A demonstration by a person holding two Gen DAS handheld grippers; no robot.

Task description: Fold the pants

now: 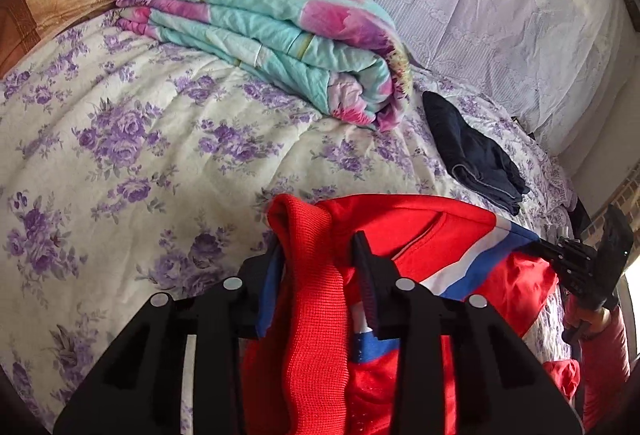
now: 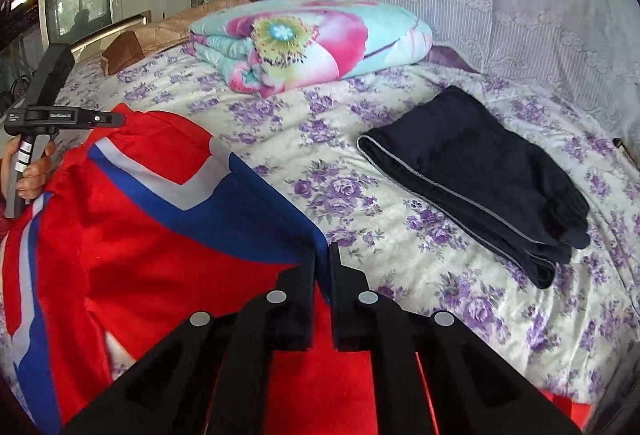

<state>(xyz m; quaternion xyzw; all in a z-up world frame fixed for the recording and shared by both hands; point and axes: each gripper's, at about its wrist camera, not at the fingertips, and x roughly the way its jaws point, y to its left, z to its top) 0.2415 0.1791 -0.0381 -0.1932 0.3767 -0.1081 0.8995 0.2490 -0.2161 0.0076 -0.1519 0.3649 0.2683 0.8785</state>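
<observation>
Red pants (image 2: pixel 160 255) hang unfolded near the folded dark pants (image 2: pixel 480 179), the left gripper (image 1: pixel 320 263) clenched on bunched ribbing, the right gripper (image 2: pixel 322 275) pinching an edge

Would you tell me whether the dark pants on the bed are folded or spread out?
Folded: the dark pants lie in stacked layers.

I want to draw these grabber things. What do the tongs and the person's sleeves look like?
Both tongs are matte black plastic. The left tongs and the right tongs each have two flat fingers on wedge-shaped arms, with four round silver studs. From the side, the left tool shows a boxy black body, a small white label and a grey handle. The sleeve is pinkish red.
</observation>
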